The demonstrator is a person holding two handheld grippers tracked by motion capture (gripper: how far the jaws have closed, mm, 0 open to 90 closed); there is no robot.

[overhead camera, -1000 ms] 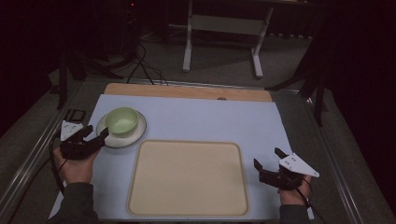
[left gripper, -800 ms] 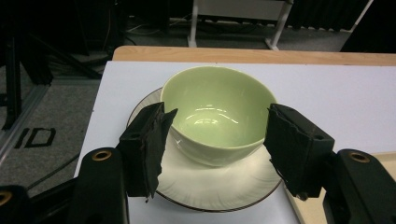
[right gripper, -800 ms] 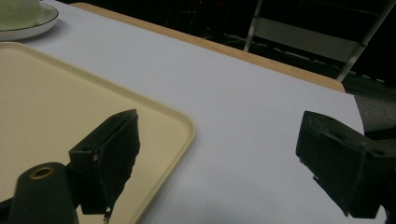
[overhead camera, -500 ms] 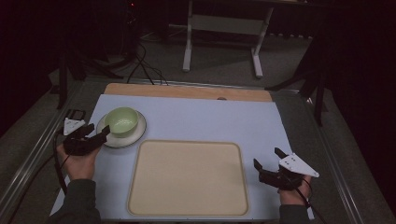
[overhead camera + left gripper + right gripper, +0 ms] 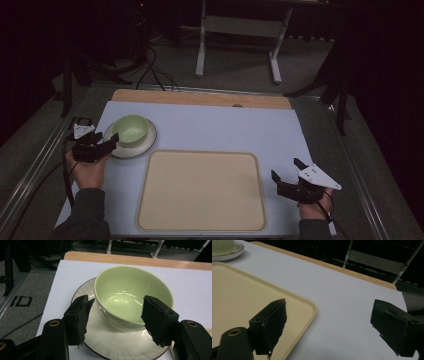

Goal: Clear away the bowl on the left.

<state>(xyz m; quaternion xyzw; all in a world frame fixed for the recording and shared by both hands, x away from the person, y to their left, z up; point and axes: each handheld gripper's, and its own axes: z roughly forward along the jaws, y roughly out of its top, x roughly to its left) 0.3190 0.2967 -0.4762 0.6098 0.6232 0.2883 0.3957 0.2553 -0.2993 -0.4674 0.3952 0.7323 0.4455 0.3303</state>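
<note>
At the left of the table, the left gripper (image 5: 102,146) sits at the near-left edge of a white plate (image 5: 145,146), its jaws spread wide. In the left gripper view those jaws stand on either side of the pale green bowl (image 5: 133,297) that rests on the plate (image 5: 117,345), one at each flank of its wall, and whether they touch it cannot be told. Bowl (image 5: 130,130) and plate lie on the light blue mat (image 5: 220,127), just beyond the far-left corner of the cream tray (image 5: 200,192). The tray fills the near middle of the mat. At the right, the right gripper (image 5: 286,174) rests just beside the tray's near-right edge, well apart from the bowl, jaws wide open and holding nothing; the right gripper view shows the tray's corner (image 5: 307,306) between them.
</note>
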